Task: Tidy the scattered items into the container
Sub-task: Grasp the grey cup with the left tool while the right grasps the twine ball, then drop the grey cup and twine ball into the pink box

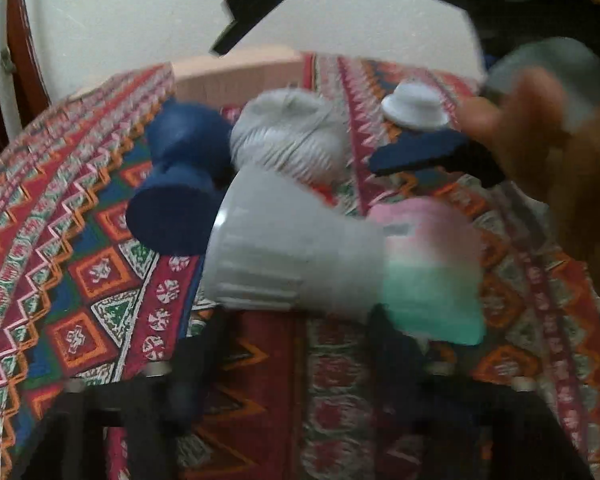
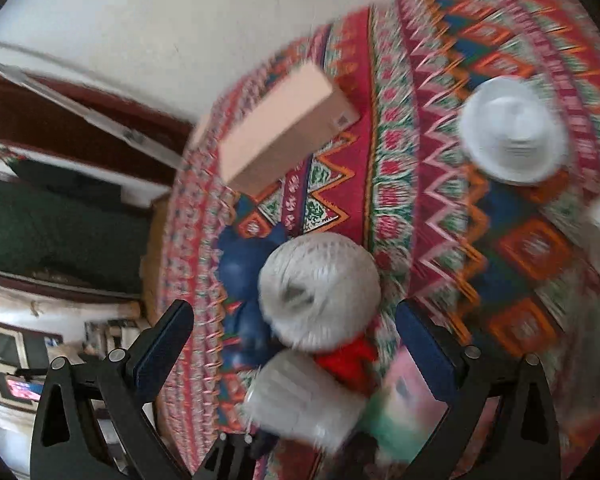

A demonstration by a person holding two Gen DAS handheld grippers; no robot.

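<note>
Blurring tube [image 1: 340, 260] | left gripper [image 1: 296, 344] jaws indistinct

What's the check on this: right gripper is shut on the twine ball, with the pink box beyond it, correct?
Not quite. The right gripper is open, its jaws wide apart and not clamping the twine ball, as the right wrist view shows. The pink box does lie beyond the ball.
</note>
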